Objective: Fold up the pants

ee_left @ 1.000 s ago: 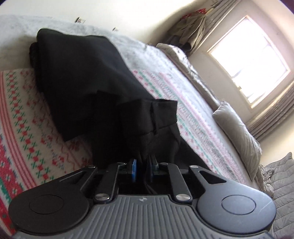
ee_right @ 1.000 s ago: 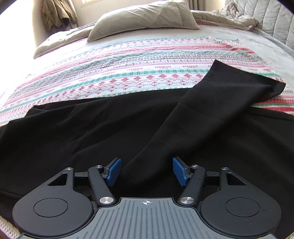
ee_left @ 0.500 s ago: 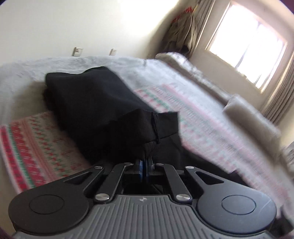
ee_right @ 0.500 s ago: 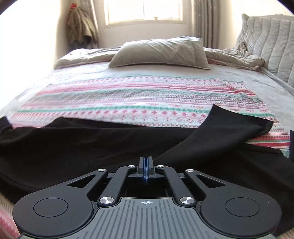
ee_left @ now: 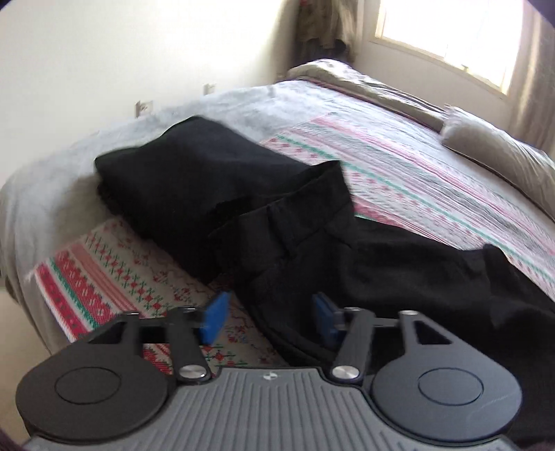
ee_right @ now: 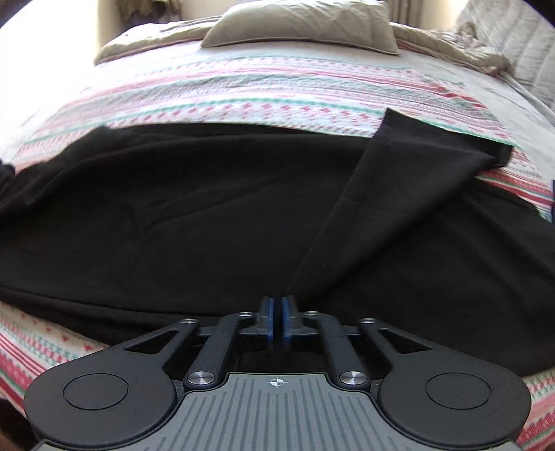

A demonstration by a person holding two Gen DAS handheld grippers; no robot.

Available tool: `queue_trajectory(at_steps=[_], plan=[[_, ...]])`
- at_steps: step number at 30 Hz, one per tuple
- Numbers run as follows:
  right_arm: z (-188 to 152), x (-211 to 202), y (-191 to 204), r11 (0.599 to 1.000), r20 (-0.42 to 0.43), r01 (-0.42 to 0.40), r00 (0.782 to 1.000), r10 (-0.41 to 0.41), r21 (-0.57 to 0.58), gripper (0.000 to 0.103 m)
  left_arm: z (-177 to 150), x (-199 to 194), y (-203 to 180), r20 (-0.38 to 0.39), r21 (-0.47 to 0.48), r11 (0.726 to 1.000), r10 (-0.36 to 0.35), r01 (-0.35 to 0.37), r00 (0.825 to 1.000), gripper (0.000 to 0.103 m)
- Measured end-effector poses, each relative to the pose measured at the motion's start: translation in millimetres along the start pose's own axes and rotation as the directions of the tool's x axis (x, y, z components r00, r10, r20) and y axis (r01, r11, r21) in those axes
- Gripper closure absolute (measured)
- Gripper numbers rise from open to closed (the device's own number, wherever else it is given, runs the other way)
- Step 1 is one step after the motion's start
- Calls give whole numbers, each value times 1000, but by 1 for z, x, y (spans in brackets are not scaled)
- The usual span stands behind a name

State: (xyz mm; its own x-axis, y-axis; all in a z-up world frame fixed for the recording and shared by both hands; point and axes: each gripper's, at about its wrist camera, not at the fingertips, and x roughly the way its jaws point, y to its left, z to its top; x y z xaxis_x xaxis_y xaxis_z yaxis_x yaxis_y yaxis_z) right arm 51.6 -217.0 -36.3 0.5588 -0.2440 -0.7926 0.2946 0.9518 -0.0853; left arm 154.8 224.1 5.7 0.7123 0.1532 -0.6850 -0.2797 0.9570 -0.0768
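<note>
Black pants (ee_left: 194, 173) lie across a patterned bedspread (ee_left: 104, 277). Their waistband end (ee_left: 298, 222) is bunched just ahead of my left gripper (ee_left: 270, 318). That gripper's jaws are opening; its blue pads (ee_left: 215, 317) stand wide apart, with black cloth lying loose beneath them and nothing pinched. In the right wrist view the pants (ee_right: 190, 208) spread wide, with one leg (ee_right: 399, 180) folded diagonally over the rest. That fold runs straight into my right gripper (ee_right: 276, 312). Its pads look almost together on the cloth edge as its jaws start opening.
A grey pillow (ee_right: 298, 20) and rumpled duvet lie at the far end of the bed, and a quilted headboard (ee_right: 520, 45) stands at the right. A bright window (ee_left: 451, 31), hanging clothes (ee_left: 322, 31) and wall sockets (ee_left: 144, 107) line the walls. The bed's near edge runs under both grippers.
My left gripper, shut on the waistband before, has opened and the cloth has dropped onto the bed. My right gripper went from open to closed on the leg fold and tilted down.
</note>
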Motion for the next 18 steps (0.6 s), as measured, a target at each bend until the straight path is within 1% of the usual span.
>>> queue_trajectory(at_steps=[1, 2, 3, 5, 6, 7, 9, 11, 13, 15, 18], plan=[[1, -6, -2, 1000, 26, 12, 1000, -12, 2, 52, 0, -5, -6, 8, 24, 1000, -6, 5, 1000, 34], [2, -11, -4, 1000, 53, 22, 998, -22, 6, 45, -1, -8, -11, 14, 43, 999, -9, 9, 1000, 32], [5, -14, -5, 999, 70, 30, 997, -31, 9, 41, -1, -11, -19, 19, 58, 998, -17, 16, 1000, 31], [10, -20, -11, 999, 91, 31, 995, -34, 32, 41, -2, -20, -36, 28, 88, 995, -53, 50, 998, 25], [11, -22, -16, 999, 97, 28, 995, -32, 47, 39, -3, -24, -45, 32, 107, 992, -76, 72, 997, 23], [12, -24, -20, 998, 100, 28, 994, -34, 59, 36, -5, -28, -57, 33, 130, 987, -99, 94, 995, 19], [13, -24, -26, 997, 103, 32, 994, -40, 75, 33, -7, -33, -80, 28, 176, 973, -156, 149, 987, 15], [14, -23, -33, 996, 100, 28, 994, -37, 84, 33, -11, -36, -104, 13, 214, 954, -215, 208, 976, 10], [15, -22, -42, 995, 98, 22, 995, -32, 94, 29, -14, -37, -128, -9, 243, 933, -270, 264, 963, 7], [14, -22, -49, 995, 98, 28, 994, -38, 100, 26, -19, -34, -151, -39, 263, 911, -318, 317, 947, 5], [13, -19, -59, 994, 99, 39, 994, -49, 104, 25, -27, -29, -183, -80, 285, 877, -381, 388, 921, 3]])
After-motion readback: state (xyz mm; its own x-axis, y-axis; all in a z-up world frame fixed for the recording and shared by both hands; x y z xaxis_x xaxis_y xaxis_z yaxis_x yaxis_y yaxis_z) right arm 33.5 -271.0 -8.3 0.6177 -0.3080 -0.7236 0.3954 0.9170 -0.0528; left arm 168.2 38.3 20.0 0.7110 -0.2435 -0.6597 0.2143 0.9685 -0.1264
